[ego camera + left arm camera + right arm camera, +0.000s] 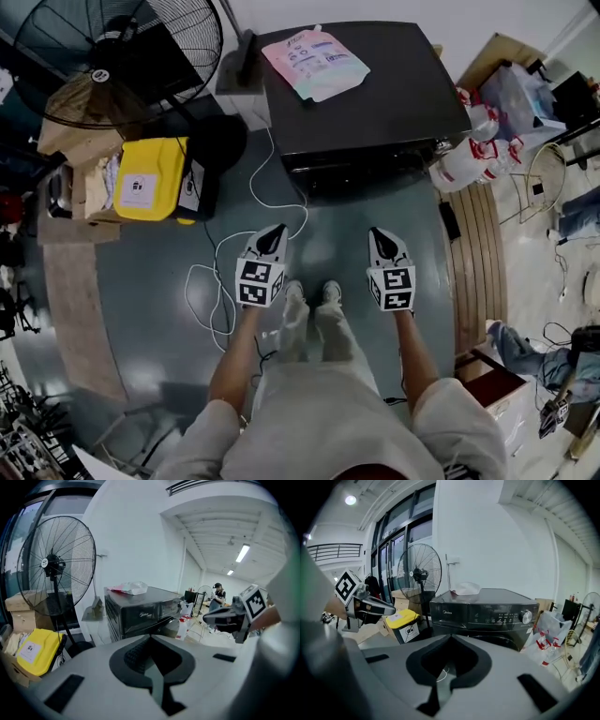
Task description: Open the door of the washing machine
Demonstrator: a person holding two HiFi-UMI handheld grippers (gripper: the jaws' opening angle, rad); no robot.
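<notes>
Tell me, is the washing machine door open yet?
Not yet. Nothing looks done so far: the washing machine stands with its door closed. In hand: the left tongs and the right tongs are both shut and empty, held out in front of the machine without touching it. Left to do: reach the door, take hold of it and pull it open.

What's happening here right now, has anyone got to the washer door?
A person stands facing the dark front-loading washing machine, with a tool in each hand. The left tool and the right tool are both shut and empty. They point toward the machine but are held short of it. Nothing touches the door, which looks closed. A plastic bag lies on top.
</notes>
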